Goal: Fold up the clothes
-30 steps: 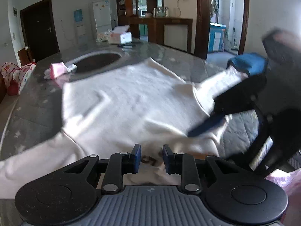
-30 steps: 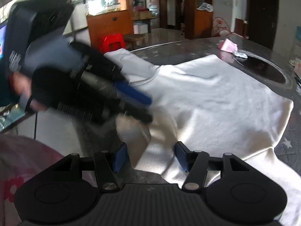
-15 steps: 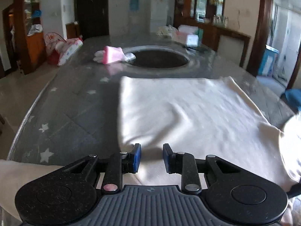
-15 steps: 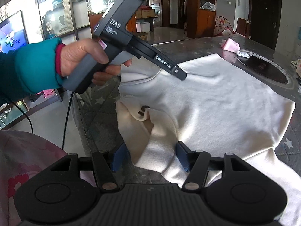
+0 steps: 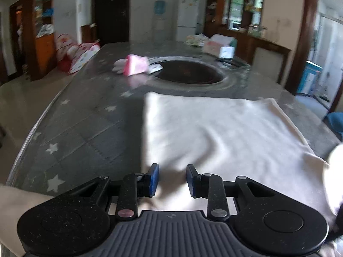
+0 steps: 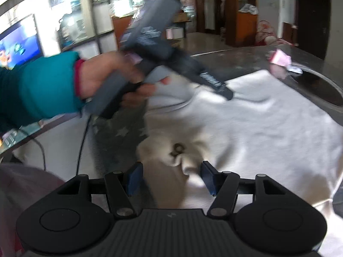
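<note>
A cream sweatshirt (image 5: 225, 132) lies spread flat on the dark star-patterned table (image 5: 85, 128). My left gripper (image 5: 172, 180) is open just above the garment's near left part, with nothing between its blue pads. In the right wrist view the same sweatshirt (image 6: 257, 128) shows its neckline, with a small dark mark on a bunched fold (image 6: 178, 150). My right gripper (image 6: 170, 176) is open wide over that fold, not closed on it. The left gripper's grey body (image 6: 150, 42), held by a hand in a teal sleeve, hovers over the garment's far shoulder.
A round dark recess (image 5: 188, 72) sits in the table beyond the garment. A pink packet (image 5: 135, 64) lies by its left rim. Boxes (image 5: 220, 46) stand at the far end. The table's curved edge (image 5: 27, 141) runs on the left. A cable (image 6: 81, 141) hangs from the hand-held gripper.
The left gripper swung away from the neckline and now sits lower over the garment's left part. The right gripper edged forward over the bunched fold. Both stayed open.
</note>
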Demonstrator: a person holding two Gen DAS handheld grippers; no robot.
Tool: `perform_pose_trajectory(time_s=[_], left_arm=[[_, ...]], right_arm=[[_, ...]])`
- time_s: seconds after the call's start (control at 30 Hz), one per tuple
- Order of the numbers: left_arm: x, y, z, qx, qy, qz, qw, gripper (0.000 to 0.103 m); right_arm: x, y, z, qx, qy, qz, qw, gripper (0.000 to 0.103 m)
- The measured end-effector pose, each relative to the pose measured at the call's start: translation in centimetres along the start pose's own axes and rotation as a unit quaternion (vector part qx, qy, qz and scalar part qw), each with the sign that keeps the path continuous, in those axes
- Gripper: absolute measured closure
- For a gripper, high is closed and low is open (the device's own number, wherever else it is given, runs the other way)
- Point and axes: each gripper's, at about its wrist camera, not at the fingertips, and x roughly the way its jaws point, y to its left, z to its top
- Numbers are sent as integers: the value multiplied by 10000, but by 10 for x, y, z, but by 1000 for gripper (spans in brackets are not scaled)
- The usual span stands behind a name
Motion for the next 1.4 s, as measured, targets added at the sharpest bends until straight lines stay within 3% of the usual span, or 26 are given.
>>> perform_pose_trajectory(time_s=[0.23,0.33,0.47,0.57,0.7,0.83,0.93,1.07,1.23,1.33,1.4], left_arm=[[-1,1,1,-117,-20,198,9997,73],[-11,-6,2,-12,-63,95,9999,67],[-28,-22,2,265,-147,-66,9995,60],[-40,-33,1,354,-148,-260,9989,55],[-53,-53,-4,550,-133,-534,9970,52],[-63,-75,-11,828,-138,-778,9934,47],[-66,-92,-15,1051,-138,-901,9903,47],[-68,-110,-22,1272,-78,-1036,9864,45],[-70,-126,-31,1524,-33,-1103,9821,43],[-71,-134,-35,1662,-4,-1196,9788,42],[-72,-140,-38,1744,1,-1229,9770,41]], right_arm=[[-7,9,-6,-53,-52,-60,10000,40],[-20,6,-6,26,-175,-141,9997,40],[-43,-7,-11,317,-352,-421,9980,41],[-65,-24,-25,759,-464,-957,9914,44],[-100,-58,-59,1702,-581,-1970,9638,49],[-133,-93,-97,2589,-546,-3031,9155,51],[-153,-116,-120,2953,-510,-3604,8833,52],[-168,-138,-139,3180,-472,-4059,8555,52],[-166,-157,-155,3419,-360,-4153,8422,54],[-165,-159,-160,3532,-439,-4035,8429,64],[-164,-159,-159,3516,-461,-4068,8419,81]])
